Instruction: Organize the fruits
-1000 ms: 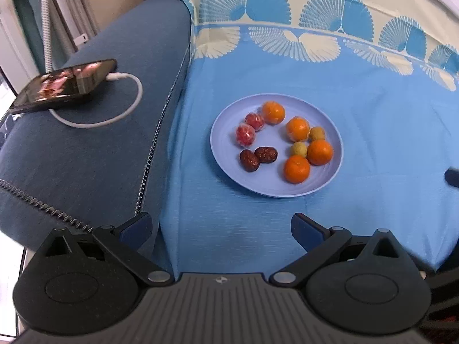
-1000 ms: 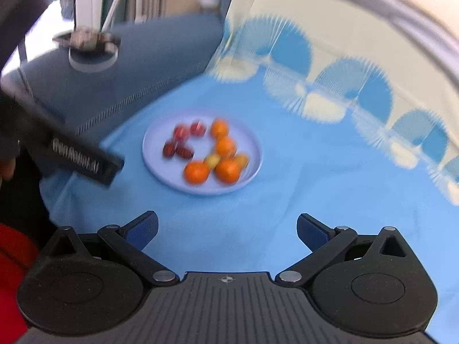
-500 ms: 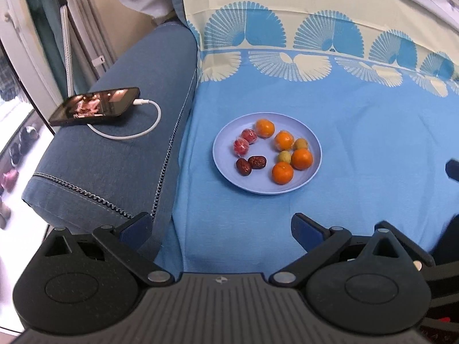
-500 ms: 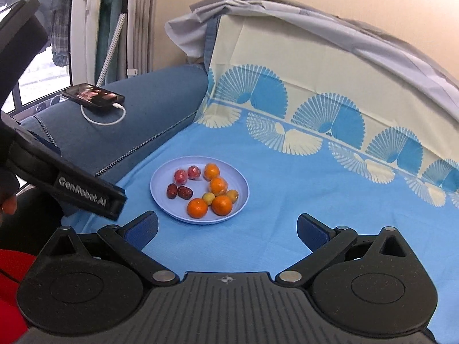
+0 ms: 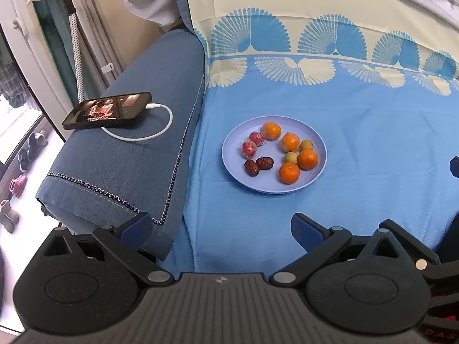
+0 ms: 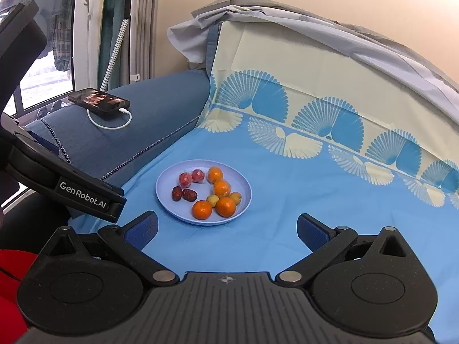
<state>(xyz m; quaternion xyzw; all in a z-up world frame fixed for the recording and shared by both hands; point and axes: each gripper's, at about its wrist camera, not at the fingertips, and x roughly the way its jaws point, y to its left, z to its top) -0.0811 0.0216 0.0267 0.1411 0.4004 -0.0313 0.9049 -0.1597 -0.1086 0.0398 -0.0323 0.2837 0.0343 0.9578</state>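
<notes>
On plate (image 5: 232, 154): 4 tangerines (image 5: 290, 142).

Left black two-finger gripper with blue pads (image 5: 221, 226): jaws spread wide, nothing between them, held up in the air and tilted downward. Right black two-finger gripper with blue pads (image 6: 227, 229): jaws also wide apart, nothing held, raised. Left gripper's black body shows at the left edge of the right wrist view.

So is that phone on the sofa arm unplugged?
No, a white cable is plugged into the end of the phone and loops across the blue armrest.
</notes>
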